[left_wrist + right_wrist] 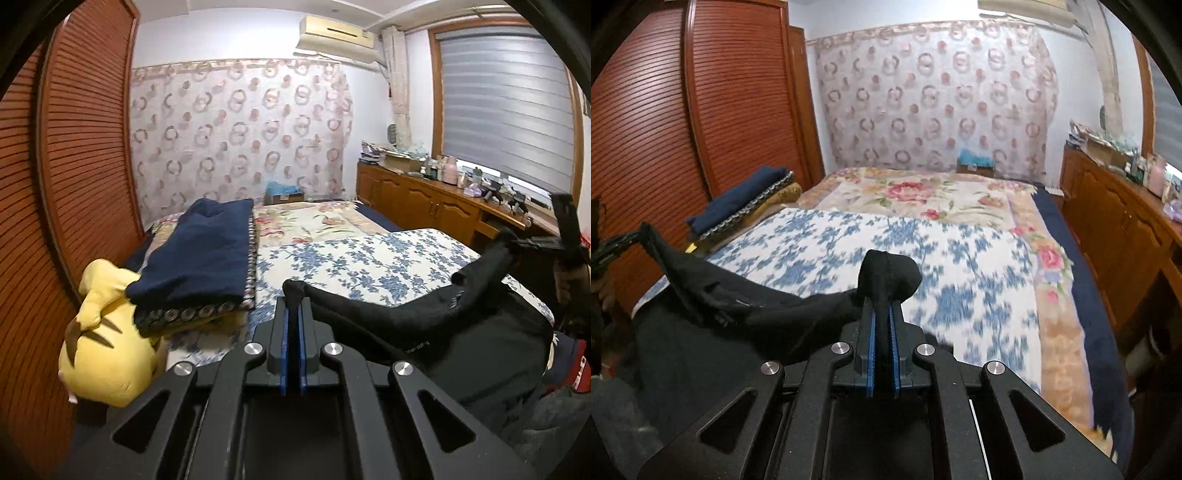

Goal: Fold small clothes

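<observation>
A: From the left wrist view, what does the left gripper (294, 306) have?

B: Its fingers are clamped on one end of the black garment (424, 321). The cloth runs from the tips toward three o'clock, rising to the right gripper (532, 242) at about two o'clock, which pinches the other end. Its long axis lies across the view, slung above the blue flowered bedspread (369, 258).

A: And from the right wrist view?

B: The right gripper (882, 306) is closed on a bunched corner of the black garment (746, 306). The cloth stretches toward nine o'clock to the left gripper (618, 242), fingers pinched on it.

A: The poses?

B: Both point forward and somewhat downward over the bedspread (960, 266), side by side. Each hand is nearest its own end, so any fold probably turns on that span.
</observation>
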`<state>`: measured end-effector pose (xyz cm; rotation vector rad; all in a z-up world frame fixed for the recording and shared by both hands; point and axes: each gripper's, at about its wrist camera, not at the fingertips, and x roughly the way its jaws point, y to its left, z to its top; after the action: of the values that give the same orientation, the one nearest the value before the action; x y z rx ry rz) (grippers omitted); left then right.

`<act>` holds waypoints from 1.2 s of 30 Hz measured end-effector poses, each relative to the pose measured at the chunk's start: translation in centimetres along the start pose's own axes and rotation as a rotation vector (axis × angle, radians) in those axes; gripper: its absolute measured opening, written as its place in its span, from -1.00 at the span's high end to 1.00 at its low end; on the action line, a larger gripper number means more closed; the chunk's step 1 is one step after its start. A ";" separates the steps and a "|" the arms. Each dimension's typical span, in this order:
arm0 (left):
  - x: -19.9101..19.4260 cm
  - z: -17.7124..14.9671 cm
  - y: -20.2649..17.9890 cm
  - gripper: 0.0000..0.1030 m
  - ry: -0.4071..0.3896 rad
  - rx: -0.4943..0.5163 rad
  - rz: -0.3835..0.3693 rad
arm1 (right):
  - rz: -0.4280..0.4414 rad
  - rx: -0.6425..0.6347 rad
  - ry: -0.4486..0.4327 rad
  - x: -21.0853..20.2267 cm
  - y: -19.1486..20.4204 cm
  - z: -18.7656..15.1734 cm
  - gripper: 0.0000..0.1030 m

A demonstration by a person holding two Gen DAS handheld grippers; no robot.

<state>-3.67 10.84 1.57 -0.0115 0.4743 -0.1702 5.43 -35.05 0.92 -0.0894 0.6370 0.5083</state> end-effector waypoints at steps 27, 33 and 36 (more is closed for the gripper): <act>0.0 -5.0 0.3 0.48 0.170 -0.003 0.020 | -0.047 0.001 0.222 -2.2 1.4 -7.9 0.61; 0.6 -3.3 1.6 0.14 0.151 -0.011 0.027 | -0.093 0.009 0.161 -3.0 0.7 -6.2 0.07; 2.1 -2.7 2.1 0.12 0.168 0.000 0.037 | -0.119 0.009 0.155 -2.0 0.1 -5.9 0.02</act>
<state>-2.73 12.68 -1.89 0.0120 0.6414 -0.1356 0.82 -37.18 -2.67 -0.1584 0.7804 0.3856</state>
